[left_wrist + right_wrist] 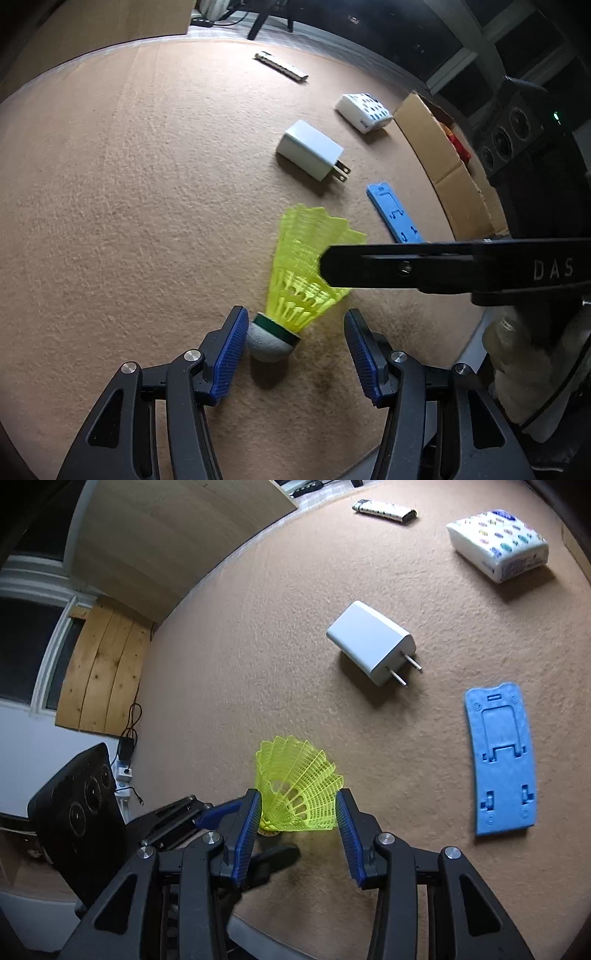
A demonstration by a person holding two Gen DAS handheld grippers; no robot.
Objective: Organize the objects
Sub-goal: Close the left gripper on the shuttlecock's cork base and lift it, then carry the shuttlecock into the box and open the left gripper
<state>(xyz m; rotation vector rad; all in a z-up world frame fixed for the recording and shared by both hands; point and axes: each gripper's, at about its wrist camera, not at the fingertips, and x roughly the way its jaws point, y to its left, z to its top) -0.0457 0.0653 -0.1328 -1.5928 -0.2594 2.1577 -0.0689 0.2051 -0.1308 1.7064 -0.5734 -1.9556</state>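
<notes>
While the right hand-held gripper (298,827) clamps the shuttlecock (299,790) skirt, the left hand-held gripper (295,350) stands released around its cork, likely for a handover.

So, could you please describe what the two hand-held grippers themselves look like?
Both match: the left hand-held gripper and right hand-held gripper have black linkage arms with silver pivot pins and ribbed blue pads. White "DAS" lettering marks the right one's side, and a pale glove shows behind it.
</notes>
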